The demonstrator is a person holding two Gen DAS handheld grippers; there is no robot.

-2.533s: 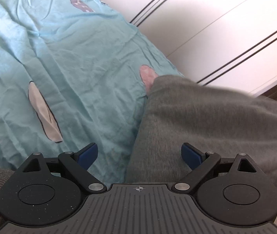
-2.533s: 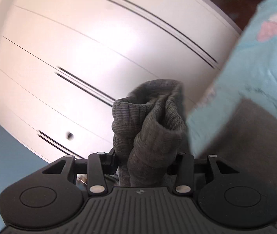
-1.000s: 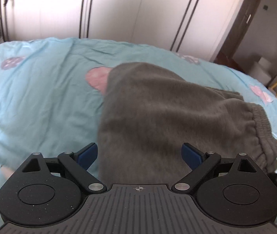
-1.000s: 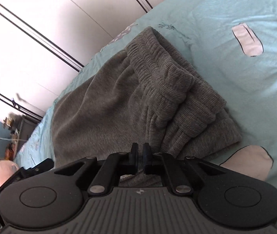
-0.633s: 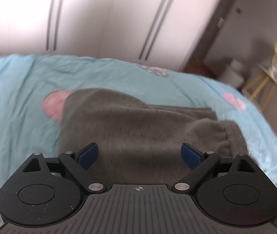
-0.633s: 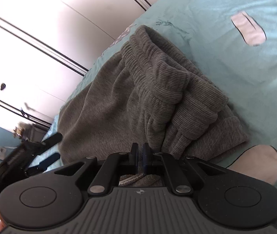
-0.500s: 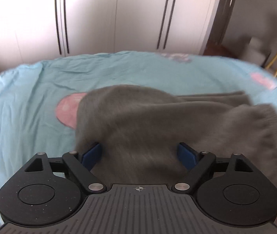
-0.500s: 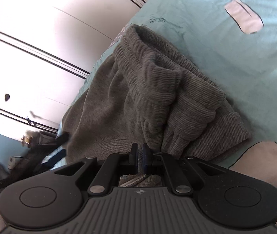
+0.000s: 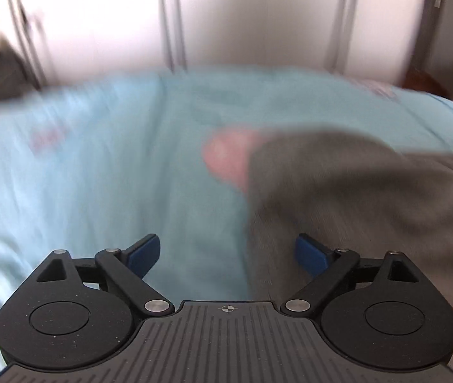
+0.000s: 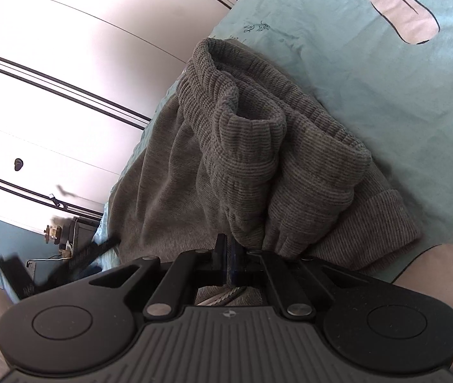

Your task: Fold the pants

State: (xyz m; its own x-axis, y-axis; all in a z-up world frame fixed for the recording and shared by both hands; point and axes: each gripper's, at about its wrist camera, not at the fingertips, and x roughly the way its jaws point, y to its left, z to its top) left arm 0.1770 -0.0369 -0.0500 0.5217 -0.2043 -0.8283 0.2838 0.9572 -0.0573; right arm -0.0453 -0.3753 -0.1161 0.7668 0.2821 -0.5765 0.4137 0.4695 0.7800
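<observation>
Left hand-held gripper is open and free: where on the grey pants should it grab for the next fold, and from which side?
Probably the near left edge of the pants, where the fabric ends against the blue sheet. Bring the left hand-held gripper down from the sheet side, one finger over that edge. The edge already lies between its open fingers; the bunched ribbed end is at the shut right hand-held gripper.

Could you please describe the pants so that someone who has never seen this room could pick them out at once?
Start from the bed covered by a light blue sheet printed with pale patches, in front of white wardrobe doors. On that sheet lies one bunched heap of cloth: the pants. They are dark grey with a ribbed, gathered waistband, the only dark thing on the pale bedding.
</observation>
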